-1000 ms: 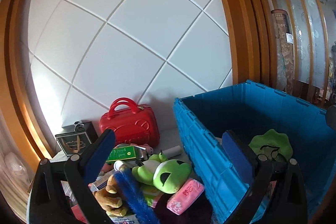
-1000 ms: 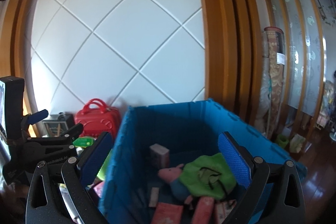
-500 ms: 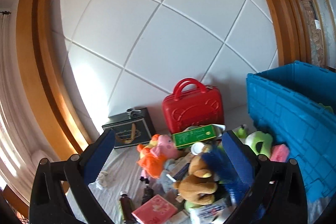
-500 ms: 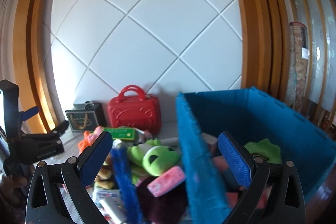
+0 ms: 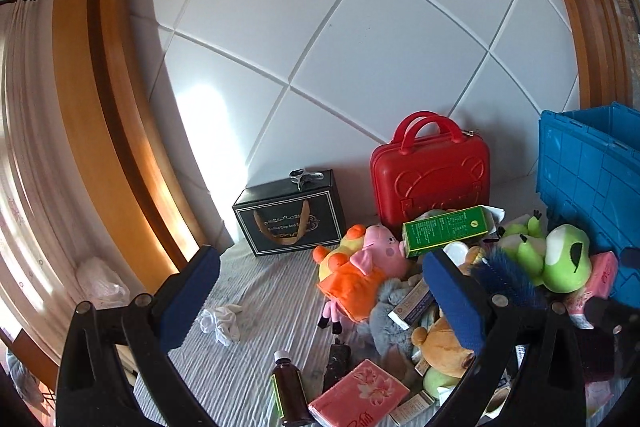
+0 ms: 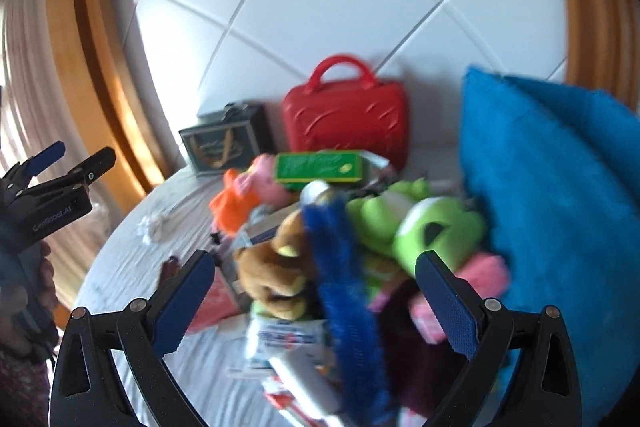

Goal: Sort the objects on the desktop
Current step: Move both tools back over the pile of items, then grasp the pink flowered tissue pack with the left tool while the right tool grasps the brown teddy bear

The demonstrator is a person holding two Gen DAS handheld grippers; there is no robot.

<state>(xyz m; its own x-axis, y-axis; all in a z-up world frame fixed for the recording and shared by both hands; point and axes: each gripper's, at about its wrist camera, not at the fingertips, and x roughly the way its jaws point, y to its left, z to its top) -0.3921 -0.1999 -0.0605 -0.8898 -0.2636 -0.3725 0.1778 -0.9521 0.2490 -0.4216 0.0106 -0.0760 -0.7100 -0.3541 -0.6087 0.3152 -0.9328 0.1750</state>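
Toys and boxes lie heaped on my striped tablecloth [image 5: 256, 311] beside the blue crate [image 5: 592, 179], pig plush [image 5: 360, 263] at the heap's left edge, while my left gripper [image 5: 320, 301] and right gripper [image 6: 316, 297] both gape wide, holding nothing.

Plush toys [image 5: 560, 259], cartons [image 5: 446, 231] and a blue brush [image 5: 506, 279] lie heaped beside the blue crate [image 5: 592, 171]

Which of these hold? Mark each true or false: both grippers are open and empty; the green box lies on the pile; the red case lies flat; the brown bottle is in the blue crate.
1. Left gripper and right gripper are open, empty: true.
2. The green box lies on the toy pile: true.
3. The red case lies flat: false, it stands upright by the wall.
4. The brown bottle is in the blue crate: false, it is on the table.
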